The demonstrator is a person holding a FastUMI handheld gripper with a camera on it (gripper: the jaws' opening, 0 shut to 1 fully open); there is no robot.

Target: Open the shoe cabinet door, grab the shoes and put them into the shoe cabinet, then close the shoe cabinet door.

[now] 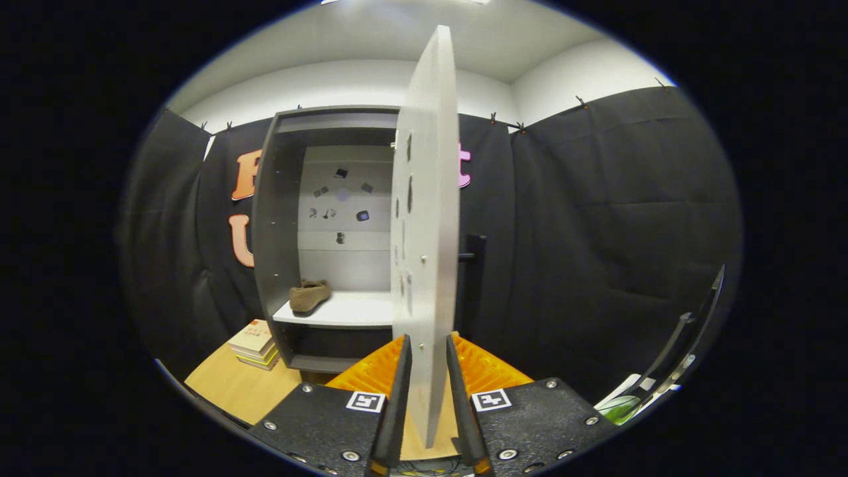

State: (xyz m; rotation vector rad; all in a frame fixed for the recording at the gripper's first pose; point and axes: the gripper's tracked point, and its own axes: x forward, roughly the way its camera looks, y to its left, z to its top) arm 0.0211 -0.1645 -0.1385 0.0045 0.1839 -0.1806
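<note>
The handheld two-finger gripper (427,381) closed its jaws on the free edge of the pale grey, flat-panelled shoe cabinet door (425,218), both fingers pressing against the panel's two faces with no gap to be seen on either side. The door stood swung out and nearly edge-on toward the gripper, rising tall from between the fingers, its inner face dotted with small holes and dark slots. Behind and to the left of the door, the dark grey, open-fronted shoe cabinet (275,225) stood against the black cloth wall of the booth, its light back panel marked with a scatter of small dark stickers. A single tan, soft suede-like shoe (309,295) rested on the cabinet's white shelf (351,311), near the shelf's left end and close to the cabinet's left wall, well beyond the fingers. A lower, darker compartment lay beneath that shelf. Just left of the cabinet's base, a small stack of books with cream and yellow covers (254,343) sat on the light wooden tabletop (232,391). A black handle (474,255) showed just past the right of the door's edge. Off to the right, near the gripper's body, a dark slanted stand or frame (689,344) leaned beside something white and green, too small to tell what.
</note>
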